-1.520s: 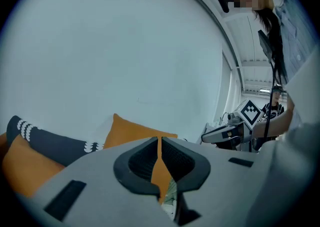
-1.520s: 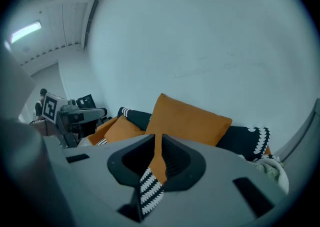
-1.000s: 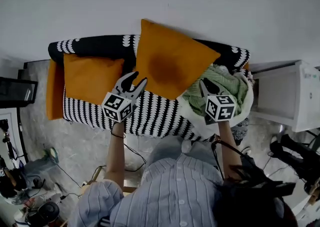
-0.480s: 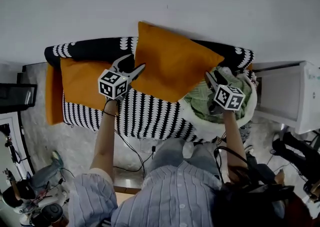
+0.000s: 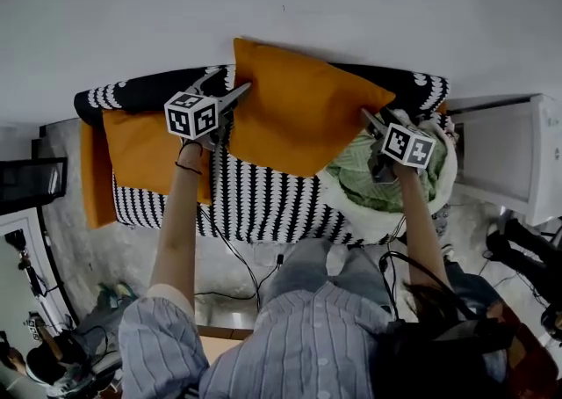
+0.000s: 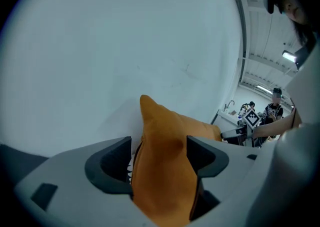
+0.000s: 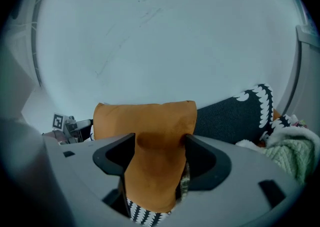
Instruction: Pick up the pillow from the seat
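A big orange pillow (image 5: 299, 107) leans against the back of the black-and-white patterned sofa (image 5: 263, 199). My left gripper (image 5: 232, 95) is at the pillow's left corner. Its jaws have just been opening, and the orange corner (image 6: 160, 171) fills the gap between them. My right gripper (image 5: 370, 117) is at the pillow's right corner. Its jaws have also just been opening and stand wide, with orange fabric (image 7: 150, 136) between them. In both gripper views the pillow hides the inner faces of the jaws.
A second orange pillow (image 5: 145, 151) lies on the sofa's left end, with another orange cushion (image 5: 92, 173) beside the armrest. A green blanket (image 5: 378, 173) in white fleece sits on the right end. A white cabinet (image 5: 518, 160) stands to the right, and a pale wall is behind.
Both grippers moved away from me, from over the seat front and the green blanket to the big pillow's two side corners. Both pairs of jaws opened wider around those corners.
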`<state>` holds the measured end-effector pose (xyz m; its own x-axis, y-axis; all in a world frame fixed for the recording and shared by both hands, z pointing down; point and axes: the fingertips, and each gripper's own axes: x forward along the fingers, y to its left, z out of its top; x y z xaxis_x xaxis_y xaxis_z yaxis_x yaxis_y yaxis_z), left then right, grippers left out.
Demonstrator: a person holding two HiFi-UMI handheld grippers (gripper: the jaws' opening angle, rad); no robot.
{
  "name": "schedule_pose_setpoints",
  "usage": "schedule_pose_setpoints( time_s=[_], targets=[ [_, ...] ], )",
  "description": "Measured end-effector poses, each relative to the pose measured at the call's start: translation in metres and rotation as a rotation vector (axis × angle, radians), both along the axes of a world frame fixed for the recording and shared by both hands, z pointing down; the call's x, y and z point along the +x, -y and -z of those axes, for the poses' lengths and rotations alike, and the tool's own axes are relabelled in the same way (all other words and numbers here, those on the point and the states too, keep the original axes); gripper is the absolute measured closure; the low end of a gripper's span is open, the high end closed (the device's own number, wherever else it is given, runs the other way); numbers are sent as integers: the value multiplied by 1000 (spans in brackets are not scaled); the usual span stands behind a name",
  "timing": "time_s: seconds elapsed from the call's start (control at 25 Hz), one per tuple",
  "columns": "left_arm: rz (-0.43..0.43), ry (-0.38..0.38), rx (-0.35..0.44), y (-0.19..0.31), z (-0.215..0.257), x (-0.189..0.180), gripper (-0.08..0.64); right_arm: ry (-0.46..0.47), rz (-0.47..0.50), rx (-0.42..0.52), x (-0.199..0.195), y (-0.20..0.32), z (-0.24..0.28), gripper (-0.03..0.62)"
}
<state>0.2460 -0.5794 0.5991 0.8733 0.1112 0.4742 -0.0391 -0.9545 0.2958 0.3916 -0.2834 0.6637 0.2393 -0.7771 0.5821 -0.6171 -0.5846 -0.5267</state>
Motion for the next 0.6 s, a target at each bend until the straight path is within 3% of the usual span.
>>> schedule_pose_setpoints(
  time_s=[0.36,0.6],
  targets=[
    [-16,8,-65,-4,-12,22,225,-33,2,-40,11,10,-12,301],
    [-13,0,-75,-16,-11,19,266,-16,23,-58,-1,12,-11,401]
  ],
)
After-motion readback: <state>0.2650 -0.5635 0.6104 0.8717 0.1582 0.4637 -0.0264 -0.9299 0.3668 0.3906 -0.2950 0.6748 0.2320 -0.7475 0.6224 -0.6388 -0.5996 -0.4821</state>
